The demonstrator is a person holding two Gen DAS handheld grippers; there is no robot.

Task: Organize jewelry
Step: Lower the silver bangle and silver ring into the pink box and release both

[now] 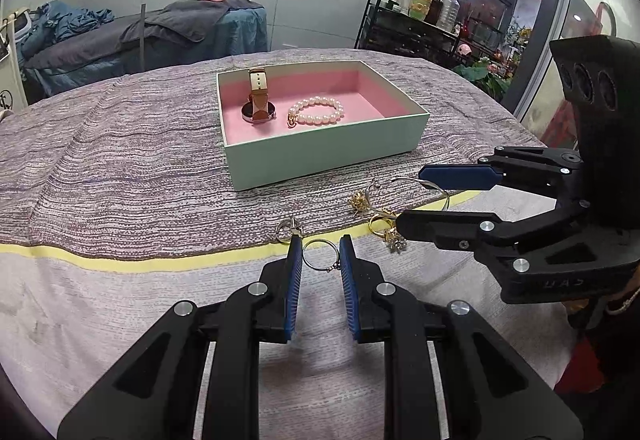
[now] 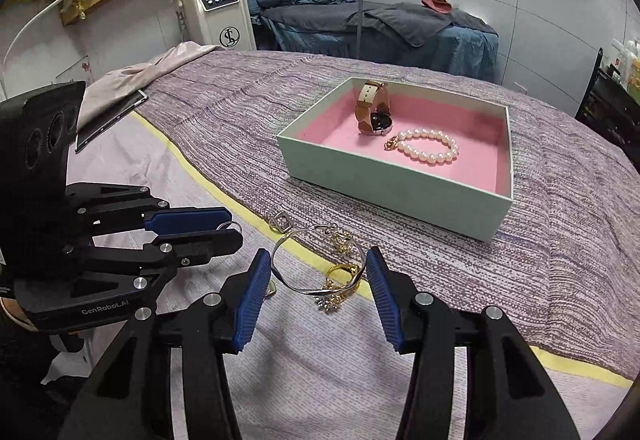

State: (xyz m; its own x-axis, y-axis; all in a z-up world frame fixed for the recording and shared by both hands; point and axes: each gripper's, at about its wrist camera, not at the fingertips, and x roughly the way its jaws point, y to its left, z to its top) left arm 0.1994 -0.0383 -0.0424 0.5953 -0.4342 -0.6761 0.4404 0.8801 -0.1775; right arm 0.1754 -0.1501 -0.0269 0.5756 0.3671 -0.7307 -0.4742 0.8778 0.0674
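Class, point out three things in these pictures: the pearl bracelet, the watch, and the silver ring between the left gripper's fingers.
pearl bracelet (image 2: 425,146): right wrist view, on the near row of pearls.
watch (image 2: 379,119): right wrist view, on the dark dial.
silver ring (image 1: 320,254): left wrist view, on its thin band.

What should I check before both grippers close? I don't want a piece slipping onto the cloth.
1. Silver ring sits between the left gripper fingers: ok.
2. Silver bangle sits between the right gripper fingers: ok.
3. Gold ring lies inside the bangle, may snag: not ok.
4. Fingers touching their pieces: cannot tell.
5. Box has free pink floor beside watch and pearl bracelet: ok.
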